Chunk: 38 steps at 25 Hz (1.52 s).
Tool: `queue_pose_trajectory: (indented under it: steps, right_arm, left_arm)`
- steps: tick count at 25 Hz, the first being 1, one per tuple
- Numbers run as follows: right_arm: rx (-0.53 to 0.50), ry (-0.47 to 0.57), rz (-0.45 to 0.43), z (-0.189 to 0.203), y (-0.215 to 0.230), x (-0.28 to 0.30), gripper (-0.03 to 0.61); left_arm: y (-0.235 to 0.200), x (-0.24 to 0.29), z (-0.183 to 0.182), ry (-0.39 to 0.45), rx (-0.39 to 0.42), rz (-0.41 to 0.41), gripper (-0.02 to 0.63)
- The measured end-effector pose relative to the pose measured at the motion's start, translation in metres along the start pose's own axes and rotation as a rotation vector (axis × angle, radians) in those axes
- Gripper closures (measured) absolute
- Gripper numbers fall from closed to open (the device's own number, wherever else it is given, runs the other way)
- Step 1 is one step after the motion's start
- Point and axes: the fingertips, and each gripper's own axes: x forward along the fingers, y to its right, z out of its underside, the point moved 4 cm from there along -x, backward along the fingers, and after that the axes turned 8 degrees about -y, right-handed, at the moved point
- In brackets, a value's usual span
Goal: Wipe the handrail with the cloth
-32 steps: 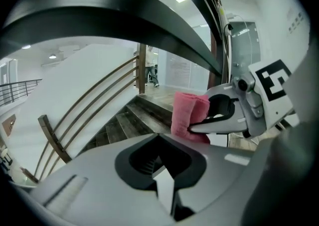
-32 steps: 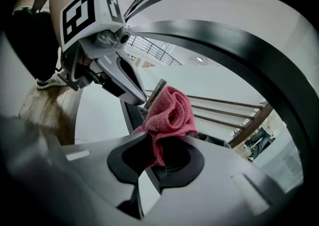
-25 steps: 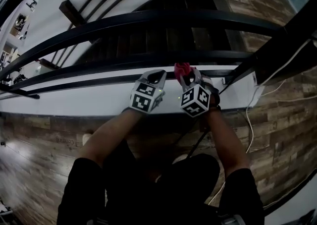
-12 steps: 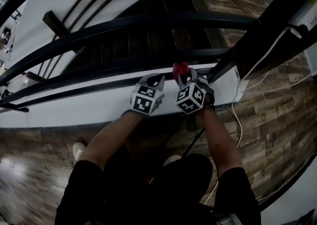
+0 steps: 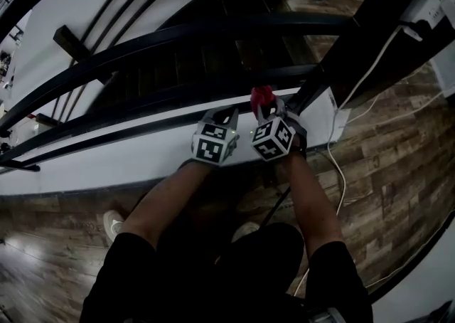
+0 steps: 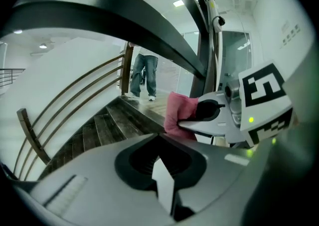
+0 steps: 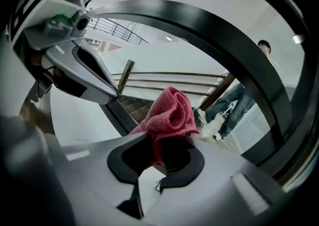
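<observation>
One red cloth [image 5: 261,95] sits clenched in the jaws of the right gripper [image 5: 272,109], near the handrail [image 5: 142,43]. Jaws of the left gripper [image 5: 226,114] press together, empty; it sits just beside.

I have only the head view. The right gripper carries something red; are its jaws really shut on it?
Observer: Yes. The right gripper is shut on the cloth, which bunches up above the jaws.
Operator: Does the left gripper hold anything?
Observer: No. The left gripper has its jaws together, with nothing between them.
Operator: Does the cloth touch the handrail?
Observer: Not in the right gripper view. The handrail arcs above the cloth, and wall shows between them.
</observation>
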Motion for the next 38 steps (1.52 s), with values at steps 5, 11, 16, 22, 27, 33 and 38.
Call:
queue_pose_trajectory:
  steps: [5,11,16,22,27,33,38]
  right_arm:
    - [0.080,-0.022,0.036,0.014,0.019,0.003,0.537]
    - [0.133,-0.047,0.070,0.025,0.034,0.006,0.537]
    - [0.159,-0.055,0.106,0.031,0.042,0.006,0.537]
    - [0.190,-0.066,0.167,0.047,0.054,0.006,0.537]
    - [0.204,-0.074,0.201,0.054,0.059,0.007,0.537]
    - [0.239,-0.108,0.236,0.061,0.066,0.004,0.537]
    - [0.260,-0.021,0.209,0.049,0.055,-0.008,0.537]
  left_arm:
    - [0.003,0.008,-0.004,-0.003,-0.025,0.007,0.615]
    - [0.019,0.017,-0.009,-0.003,-0.032,0.055,0.615]
    - [0.033,0.027,-0.010,0.003,-0.036,0.101,0.615]
    - [0.045,0.030,-0.006,-0.019,-0.030,0.158,0.615]
    - [0.049,0.031,-0.004,-0.017,-0.028,0.179,0.615]
    - [0.042,0.018,-0.003,-0.005,-0.017,0.201,0.615]
    - [0.026,0.002,-0.005,0.028,0.024,0.182,0.615]
